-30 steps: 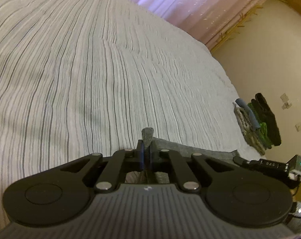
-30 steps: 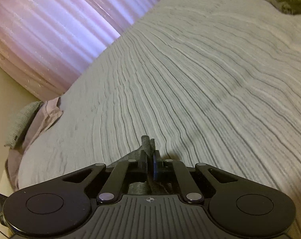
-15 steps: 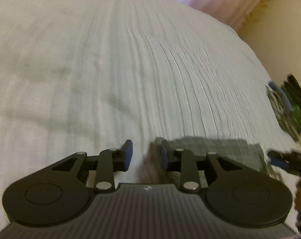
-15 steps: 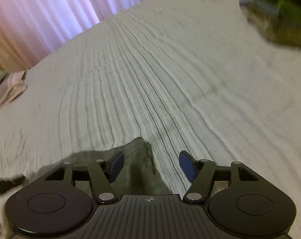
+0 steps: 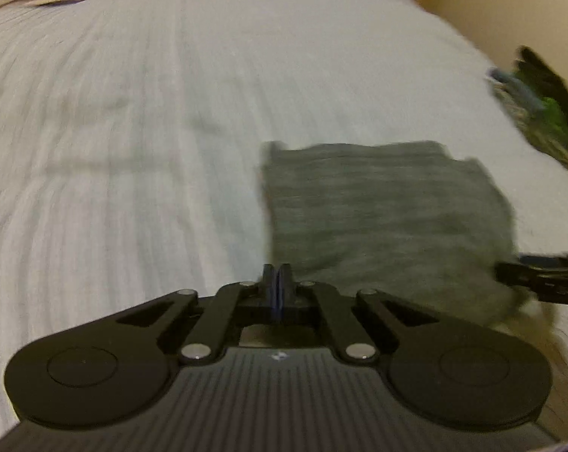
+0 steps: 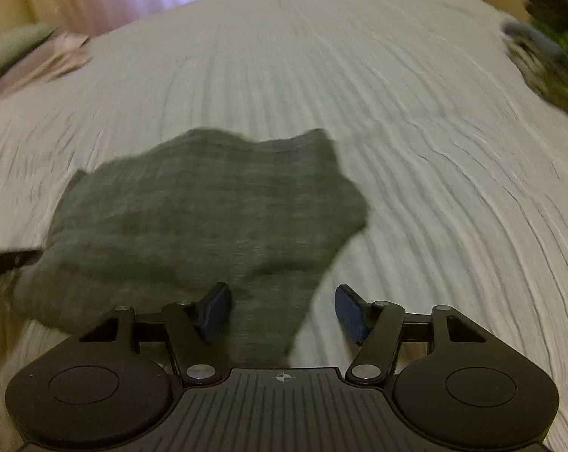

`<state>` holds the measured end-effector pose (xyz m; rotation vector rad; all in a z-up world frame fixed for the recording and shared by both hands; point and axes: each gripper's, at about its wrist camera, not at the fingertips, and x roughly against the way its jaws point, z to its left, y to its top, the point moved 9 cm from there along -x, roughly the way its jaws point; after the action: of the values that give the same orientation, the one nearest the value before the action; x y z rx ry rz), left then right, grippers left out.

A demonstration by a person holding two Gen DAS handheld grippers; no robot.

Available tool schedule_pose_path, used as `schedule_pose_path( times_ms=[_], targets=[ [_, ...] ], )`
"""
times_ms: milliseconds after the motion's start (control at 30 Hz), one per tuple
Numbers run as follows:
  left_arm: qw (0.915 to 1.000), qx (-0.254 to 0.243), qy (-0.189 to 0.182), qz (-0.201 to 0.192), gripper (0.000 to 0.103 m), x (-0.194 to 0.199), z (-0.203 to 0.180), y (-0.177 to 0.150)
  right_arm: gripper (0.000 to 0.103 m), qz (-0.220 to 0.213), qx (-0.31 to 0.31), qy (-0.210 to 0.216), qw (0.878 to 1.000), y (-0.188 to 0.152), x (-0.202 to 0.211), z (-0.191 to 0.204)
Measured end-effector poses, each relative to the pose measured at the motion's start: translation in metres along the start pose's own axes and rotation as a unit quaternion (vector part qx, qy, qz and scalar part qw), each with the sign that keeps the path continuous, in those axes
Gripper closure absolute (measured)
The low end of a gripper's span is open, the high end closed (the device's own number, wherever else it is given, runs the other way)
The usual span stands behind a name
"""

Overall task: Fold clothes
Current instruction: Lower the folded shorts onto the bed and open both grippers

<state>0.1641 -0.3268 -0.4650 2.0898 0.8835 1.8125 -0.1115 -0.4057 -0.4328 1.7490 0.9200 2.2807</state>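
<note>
Grey folded garment (image 6: 204,222): flat on striped bedspread (image 5: 133,150), centre
Left gripper (image 5: 276,282): clenched, nothing between, at garment's 7 o'clock edge
Right gripper (image 6: 282,312): released, over garment's 5 o'clock corner
Clothes pile (image 6: 547,56): 2 o'clock

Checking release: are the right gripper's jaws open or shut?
Open: the right gripper shows a wide gap, nothing clamped, above the grey cloth.

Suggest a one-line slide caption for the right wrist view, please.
Open right claw hovering over the near edge of a grey garment lying on a striped bedspread.
</note>
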Motion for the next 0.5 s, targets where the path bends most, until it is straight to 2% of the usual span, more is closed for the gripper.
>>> schedule_pose_path(
  times_ms=[133, 233, 300, 400, 500],
  targets=[
    [0.999, 0.044, 0.006, -0.001, 0.103, 0.036, 0.012, 0.002, 0.041, -0.015, -0.032, 0.005, 0.999, 0.006, 0.033, -0.013],
    [0.9991, 0.033, -0.01, -0.023, 0.103, 0.064, -0.008, 0.011, 0.041, -0.033, -0.019, 0.026, 0.999, 0.011, 0.045, 0.006],
    [0.9994, 0.009, -0.025, -0.023, 0.103, 0.062, -0.028, 0.011, 0.041, -0.041, 0.004, 0.04, 0.998, 0.012, 0.047, 0.026],
    [0.9985, -0.032, -0.043, -0.015, 0.101, 0.047, -0.055, 0.008, 0.041, -0.033, 0.05, 0.04, 0.997, 0.007, 0.027, 0.05],
    [0.998, -0.057, -0.026, 0.007, 0.1, 0.018, -0.062, -0.008, 0.041, -0.007, 0.074, 0.021, 0.997, -0.005, 0.0, 0.054]
  ],
)
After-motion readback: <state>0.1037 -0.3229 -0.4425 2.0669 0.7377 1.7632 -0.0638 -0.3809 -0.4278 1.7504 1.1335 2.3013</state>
